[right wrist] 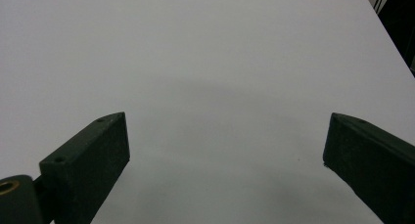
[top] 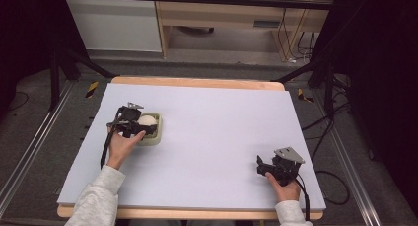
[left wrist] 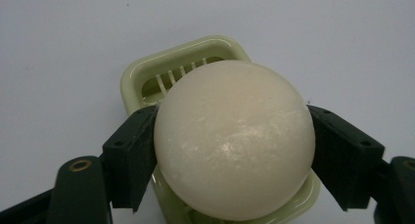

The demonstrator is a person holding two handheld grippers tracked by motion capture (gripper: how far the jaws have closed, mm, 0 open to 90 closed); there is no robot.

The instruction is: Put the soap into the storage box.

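object: smooth cream-white rounded soap ball, centre frame, over pale green slotted plastic dish.
left claw: pinched ball's sides.
right claw: wide, empty, over tabletop.
handling: likely hard, slick; grip widest middle.

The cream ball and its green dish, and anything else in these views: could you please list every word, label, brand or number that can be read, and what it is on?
No readable text anywhere.
Cream ball, clamped in the left gripper: plain, no marking.
Green dish: no brand or label visible.
Pale label on the wooden furniture beyond the table, high view: too small and blurred to read.
Right gripper: jaws bare of print.
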